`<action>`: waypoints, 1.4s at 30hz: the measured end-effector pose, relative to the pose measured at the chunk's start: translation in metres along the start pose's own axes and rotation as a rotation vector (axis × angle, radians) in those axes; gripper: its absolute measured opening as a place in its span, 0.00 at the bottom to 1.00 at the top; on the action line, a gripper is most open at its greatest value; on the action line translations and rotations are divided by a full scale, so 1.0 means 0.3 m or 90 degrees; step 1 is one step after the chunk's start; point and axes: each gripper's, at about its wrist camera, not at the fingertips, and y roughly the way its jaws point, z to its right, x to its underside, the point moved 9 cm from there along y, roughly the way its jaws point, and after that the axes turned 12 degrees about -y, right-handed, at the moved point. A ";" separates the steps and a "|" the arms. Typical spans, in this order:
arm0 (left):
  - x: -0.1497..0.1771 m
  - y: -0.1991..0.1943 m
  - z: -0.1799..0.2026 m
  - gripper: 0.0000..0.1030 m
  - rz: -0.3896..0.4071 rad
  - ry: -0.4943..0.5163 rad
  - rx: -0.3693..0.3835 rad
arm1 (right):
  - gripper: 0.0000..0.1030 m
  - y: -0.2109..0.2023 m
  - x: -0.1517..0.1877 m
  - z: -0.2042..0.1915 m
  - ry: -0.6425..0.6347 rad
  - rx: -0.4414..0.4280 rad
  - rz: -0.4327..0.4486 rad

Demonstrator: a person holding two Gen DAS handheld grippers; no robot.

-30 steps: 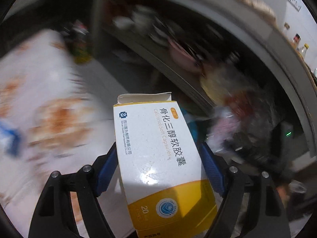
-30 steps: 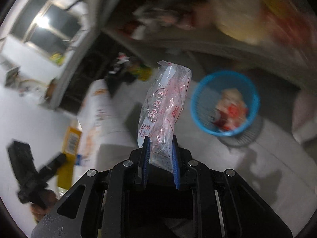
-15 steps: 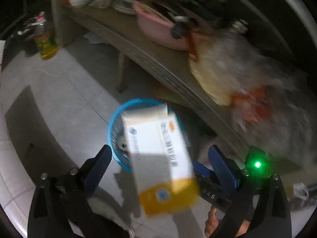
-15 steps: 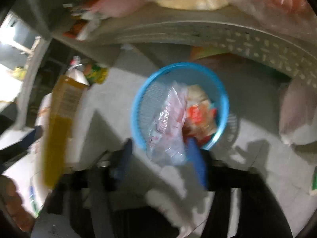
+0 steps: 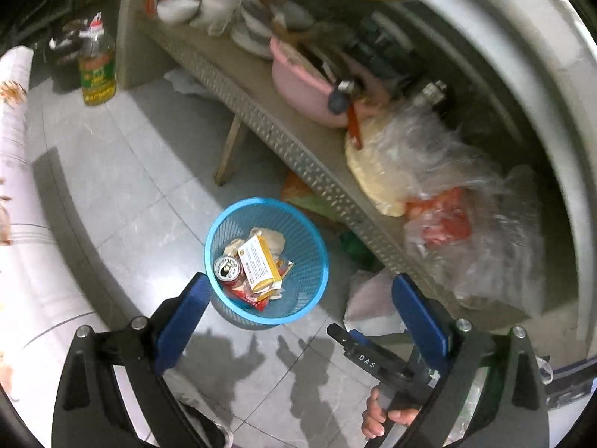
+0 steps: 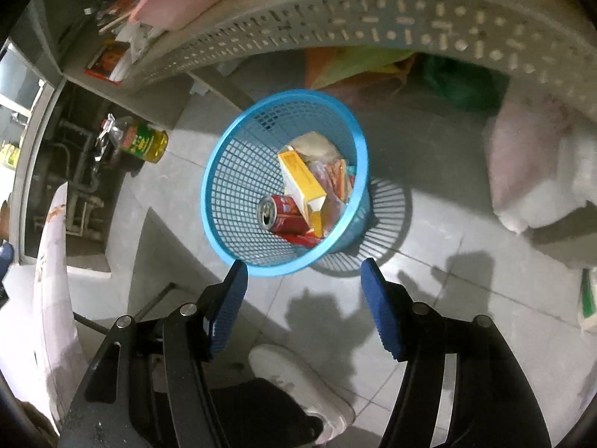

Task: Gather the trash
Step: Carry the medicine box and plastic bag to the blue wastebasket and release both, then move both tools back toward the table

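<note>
Both grippers [image 5: 298,310] [image 6: 304,298] (jaws wide apart) hover above the basket [image 6: 238,171].

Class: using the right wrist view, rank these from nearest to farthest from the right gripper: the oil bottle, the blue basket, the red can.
Measured from the right gripper:
1. Blue basket: its near rim sits just ahead of the fingertips.
2. Red can: lying inside the basket, on its bottom.
3. Oil bottle: far left on the floor, beyond the basket.
</note>
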 end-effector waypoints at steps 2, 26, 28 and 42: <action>0.019 -0.074 -0.001 0.93 0.019 0.013 0.006 | 0.62 -0.037 0.001 -0.034 -0.024 0.011 0.014; 0.301 -0.859 -0.548 0.95 0.256 -0.057 -0.126 | 0.92 -0.594 0.004 -0.921 -0.549 0.175 0.318; 0.321 -0.908 -0.612 0.95 0.272 -0.078 -0.146 | 0.92 -0.610 0.018 -0.986 -0.577 0.144 0.330; 0.415 -1.146 -0.899 0.95 0.380 -0.197 -0.157 | 0.92 -0.583 0.161 -1.468 -0.677 -0.212 0.244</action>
